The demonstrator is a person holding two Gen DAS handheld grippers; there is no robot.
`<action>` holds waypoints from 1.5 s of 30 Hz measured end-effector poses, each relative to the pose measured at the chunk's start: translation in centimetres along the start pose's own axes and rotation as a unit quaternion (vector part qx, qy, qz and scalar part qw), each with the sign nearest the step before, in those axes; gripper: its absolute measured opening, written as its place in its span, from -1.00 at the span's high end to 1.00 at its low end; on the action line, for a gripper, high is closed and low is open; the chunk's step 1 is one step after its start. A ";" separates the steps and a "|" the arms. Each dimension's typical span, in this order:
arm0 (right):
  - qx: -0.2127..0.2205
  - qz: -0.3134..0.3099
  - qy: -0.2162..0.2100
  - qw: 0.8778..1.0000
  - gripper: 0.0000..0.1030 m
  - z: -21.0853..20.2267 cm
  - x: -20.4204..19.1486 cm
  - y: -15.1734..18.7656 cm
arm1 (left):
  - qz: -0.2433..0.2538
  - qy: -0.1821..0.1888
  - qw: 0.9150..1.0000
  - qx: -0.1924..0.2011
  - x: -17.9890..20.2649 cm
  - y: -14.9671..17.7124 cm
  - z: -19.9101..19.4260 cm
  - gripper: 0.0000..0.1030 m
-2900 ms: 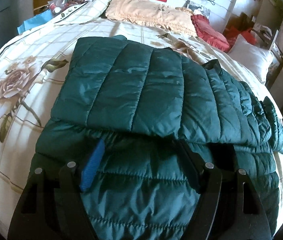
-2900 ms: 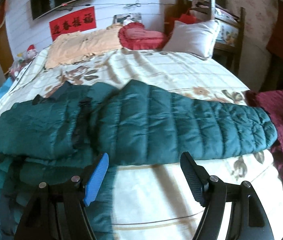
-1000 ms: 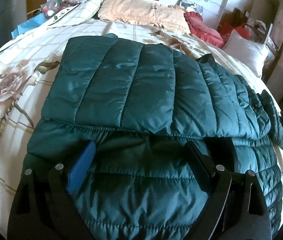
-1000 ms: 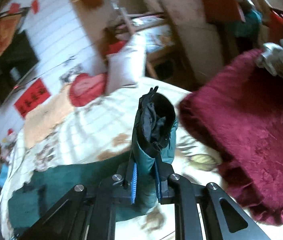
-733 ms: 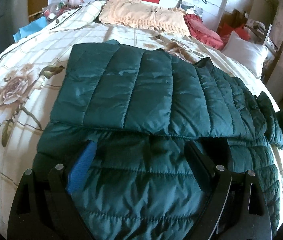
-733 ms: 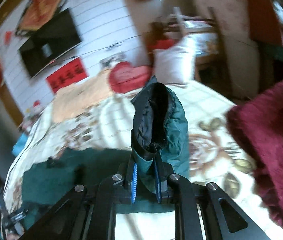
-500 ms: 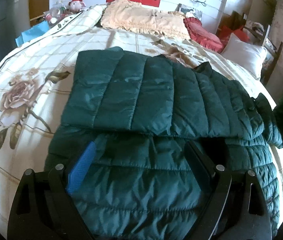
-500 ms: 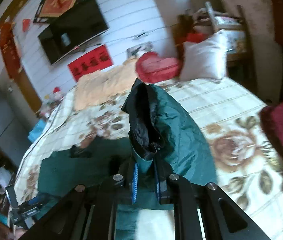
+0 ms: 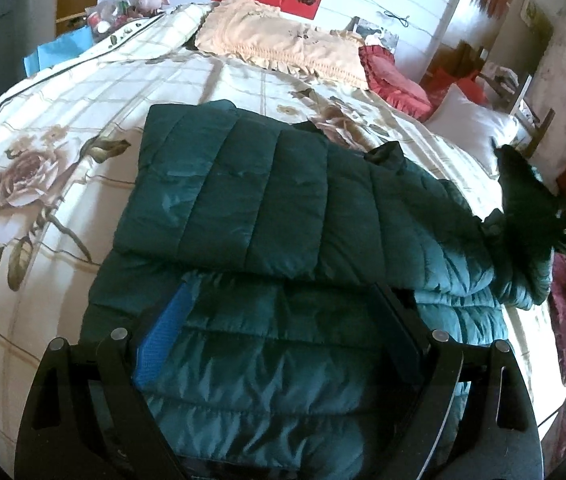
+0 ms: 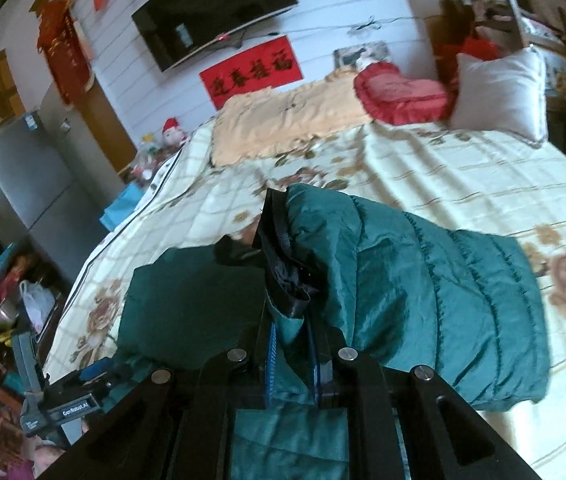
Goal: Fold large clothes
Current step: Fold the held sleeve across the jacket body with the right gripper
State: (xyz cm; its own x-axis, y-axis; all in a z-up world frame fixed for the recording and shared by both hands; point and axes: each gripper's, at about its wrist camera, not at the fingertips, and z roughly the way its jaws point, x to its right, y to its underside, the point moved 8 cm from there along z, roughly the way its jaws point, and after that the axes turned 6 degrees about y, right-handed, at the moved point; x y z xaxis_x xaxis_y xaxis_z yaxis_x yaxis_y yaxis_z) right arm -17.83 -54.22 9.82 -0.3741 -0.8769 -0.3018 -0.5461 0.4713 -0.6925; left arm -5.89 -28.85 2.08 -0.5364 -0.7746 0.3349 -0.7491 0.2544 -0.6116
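A dark green quilted jacket lies across the flowered bed, one sleeve folded flat over its body. My left gripper hovers open over the jacket's near hem, with cloth below the fingers but nothing pinched. My right gripper is shut on the cuff of the other sleeve, which is lifted off the bed and bent back toward the jacket body. In the left wrist view that raised sleeve shows dark at the right edge. The left gripper's body shows low on the left in the right wrist view.
The bedspread is cream with rose prints. A peach pillow, a red cushion and a white pillow lie at the head. A television hangs on the wall. A grey fridge and clutter stand left of the bed.
My right gripper has swung the held sleeve from the maroon blanket side back over the bed toward the jacket body. The left gripper has risen slightly and stays open.
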 end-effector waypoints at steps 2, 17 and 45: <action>-0.007 0.001 -0.005 1.000 0.76 0.9 -0.7 0.4 | -0.001 0.001 1.000 -0.002 0.0 0.0 0.0 -0.75; -0.078 0.010 -0.075 0.994 0.76 7.4 -7.4 3.6 | -0.020 0.012 1.000 -0.002 -0.8 0.4 -0.1 -0.75; -0.049 0.112 -0.127 0.984 -0.08 -0.4 -0.2 1.9 | 0.003 0.093 0.995 -0.034 11.5 -2.5 4.8 -0.75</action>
State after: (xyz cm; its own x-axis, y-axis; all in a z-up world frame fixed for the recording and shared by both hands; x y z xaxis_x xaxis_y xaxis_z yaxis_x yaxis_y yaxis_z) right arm -19.12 -53.14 8.79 -0.3003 -0.7391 -0.6029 -0.5453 0.6517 -0.5273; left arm -8.30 -41.13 4.06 -0.5989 -0.6538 0.4624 -0.7671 0.3024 -0.5658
